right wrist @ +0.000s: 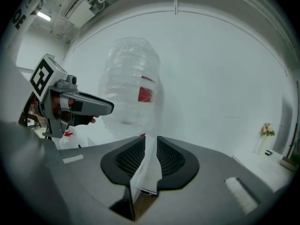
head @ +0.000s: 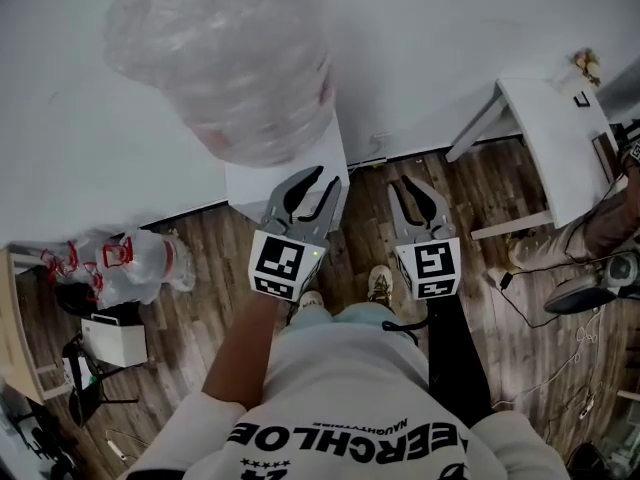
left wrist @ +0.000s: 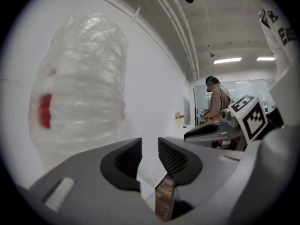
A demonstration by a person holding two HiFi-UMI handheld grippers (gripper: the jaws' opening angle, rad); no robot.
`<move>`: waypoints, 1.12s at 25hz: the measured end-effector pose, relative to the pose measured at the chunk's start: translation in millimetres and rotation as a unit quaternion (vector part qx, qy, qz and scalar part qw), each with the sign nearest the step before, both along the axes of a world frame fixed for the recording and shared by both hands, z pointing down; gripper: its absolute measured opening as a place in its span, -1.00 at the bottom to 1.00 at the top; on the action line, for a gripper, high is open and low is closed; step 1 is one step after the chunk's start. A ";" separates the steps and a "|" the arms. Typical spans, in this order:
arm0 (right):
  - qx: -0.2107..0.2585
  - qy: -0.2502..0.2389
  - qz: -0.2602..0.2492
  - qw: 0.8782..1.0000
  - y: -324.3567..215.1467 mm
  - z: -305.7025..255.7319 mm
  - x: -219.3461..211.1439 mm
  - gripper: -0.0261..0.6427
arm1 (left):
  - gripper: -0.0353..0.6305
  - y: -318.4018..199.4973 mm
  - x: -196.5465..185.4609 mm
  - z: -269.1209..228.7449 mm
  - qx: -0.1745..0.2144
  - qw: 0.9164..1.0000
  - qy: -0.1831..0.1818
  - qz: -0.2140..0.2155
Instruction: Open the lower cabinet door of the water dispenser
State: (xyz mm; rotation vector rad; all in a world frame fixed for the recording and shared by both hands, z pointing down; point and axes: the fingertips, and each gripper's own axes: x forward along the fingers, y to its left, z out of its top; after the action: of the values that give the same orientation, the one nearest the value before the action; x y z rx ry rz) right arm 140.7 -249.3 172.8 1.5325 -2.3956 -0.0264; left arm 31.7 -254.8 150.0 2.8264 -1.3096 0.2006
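Grey left claw (head: 322, 183) and right claw (head: 410, 183), at the frame's centre, hang slightly parted and empty. Just beyond, the white water dispenser (head: 248, 183) stands against the wall (head: 480, 18) under a wrapped bottle (head: 225, 58). Its lower cabinet door is hidden below. Best to drop lower, find the door's edge, then pull.

Dispenser (head: 287, 173): white. Bottle (head: 225, 53): clear crinkled wrap, red label (right wrist: 145, 94). Left tool (head: 327, 179), right tool (head: 405, 183): grey, black ribbed pads (left wrist: 127, 161); cubes (head: 279, 263) black-and-white squares. Floor (head: 200, 258): brown wood-grain planks. Wall (head: 430, 28), far-right table (head: 555, 118): white. Shirt (head: 330, 408): white, black lettering.
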 end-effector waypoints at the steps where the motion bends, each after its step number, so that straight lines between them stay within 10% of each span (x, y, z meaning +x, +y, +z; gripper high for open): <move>1: -0.001 -0.001 -0.012 1.000 -8.6 -0.7 2.9 -0.75 | -0.55 -5.3 3.4 -1.0 -0.001 1.000 0.000 -0.010; 16: -0.017 -0.013 -0.178 0.984 -84.1 13.4 27.5 -0.74 | -0.55 -51.3 42.2 22.4 -0.012 0.989 -0.012 -0.145; 28: -0.060 -0.019 -0.230 0.971 -75.9 57.1 16.6 -0.74 | -0.55 -35.9 41.9 59.8 -0.058 0.984 -0.023 -0.170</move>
State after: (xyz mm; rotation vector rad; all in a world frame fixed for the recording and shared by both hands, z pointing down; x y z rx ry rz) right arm 157.2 -325.2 229.9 0.9074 -2.6730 0.0486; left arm 73.6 -290.6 209.9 2.4683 -1.6989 0.3218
